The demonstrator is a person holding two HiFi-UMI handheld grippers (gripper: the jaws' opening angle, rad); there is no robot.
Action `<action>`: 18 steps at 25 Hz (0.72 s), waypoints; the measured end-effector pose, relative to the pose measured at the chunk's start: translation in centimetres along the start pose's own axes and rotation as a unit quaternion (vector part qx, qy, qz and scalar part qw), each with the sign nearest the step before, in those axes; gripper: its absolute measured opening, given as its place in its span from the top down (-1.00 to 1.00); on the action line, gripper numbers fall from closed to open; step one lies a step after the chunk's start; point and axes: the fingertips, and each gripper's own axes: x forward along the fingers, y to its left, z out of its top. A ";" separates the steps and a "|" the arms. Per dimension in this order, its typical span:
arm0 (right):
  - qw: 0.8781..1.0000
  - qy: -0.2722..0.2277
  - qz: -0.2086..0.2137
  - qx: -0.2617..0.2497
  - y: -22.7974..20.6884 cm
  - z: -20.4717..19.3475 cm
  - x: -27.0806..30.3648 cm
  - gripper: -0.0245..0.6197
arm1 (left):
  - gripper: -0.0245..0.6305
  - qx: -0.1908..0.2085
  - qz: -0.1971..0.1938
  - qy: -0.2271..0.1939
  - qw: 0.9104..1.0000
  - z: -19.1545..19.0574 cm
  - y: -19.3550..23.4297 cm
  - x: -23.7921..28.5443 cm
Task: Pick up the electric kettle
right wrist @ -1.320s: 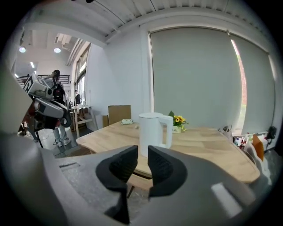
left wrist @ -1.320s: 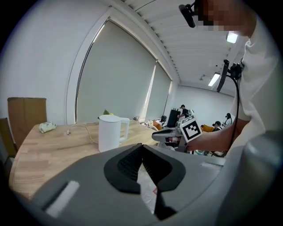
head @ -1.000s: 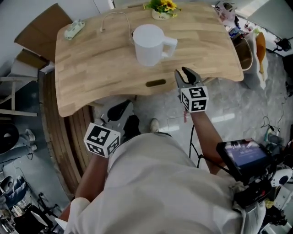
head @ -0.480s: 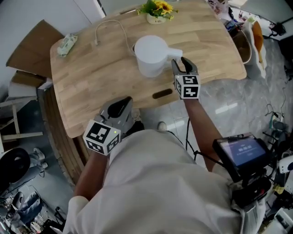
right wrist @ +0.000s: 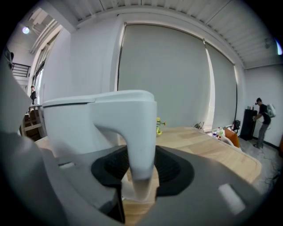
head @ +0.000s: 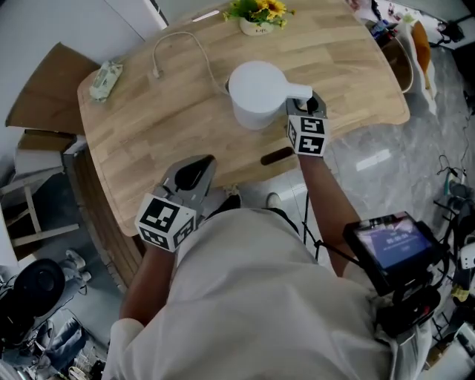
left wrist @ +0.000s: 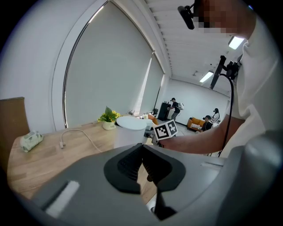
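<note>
The white electric kettle (head: 256, 89) stands upright on the wooden table (head: 148, 133), its handle (head: 298, 92) pointing toward me. My right gripper (head: 312, 104) is at that handle. In the right gripper view the handle (right wrist: 141, 128) fills the gap between the wide-spread jaws of the right gripper (right wrist: 141, 170), and I see no pad pressing on it. My left gripper (head: 199, 169) hovers over the table's near edge, left of the kettle and apart from it. Its jaws meet with nothing between them in the left gripper view (left wrist: 142, 161), where the kettle (left wrist: 129, 132) stands beyond.
A small pot of yellow flowers (head: 260, 13) stands at the table's far edge. A white cable (head: 182, 44) and a green packet (head: 104, 73) lie to the left. A slot (head: 277, 156) is cut near the front edge. Cardboard (head: 44, 89) leans at left, a basket (head: 401, 52) at right.
My right gripper has moved forward from the table's front edge to the kettle, and the handle now sits between its jaws. The left gripper has come forward over the table's edge.
</note>
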 end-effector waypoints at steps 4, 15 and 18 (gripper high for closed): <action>1.000 -0.005 -0.023 0.020 -0.7 0.5 0.4 0.46 | 0.90 -0.008 -0.011 0.004 1.000 0.2 0.6 0.0; 0.997 0.001 -0.068 0.045 -1.6 0.3 1.4 0.77 | 0.90 -0.017 -0.010 0.005 1.000 -0.2 2.6 -0.2; 0.996 0.000 -0.069 0.063 -1.7 0.2 1.2 0.77 | 0.90 -0.018 -0.007 0.009 1.000 -0.5 2.8 -0.3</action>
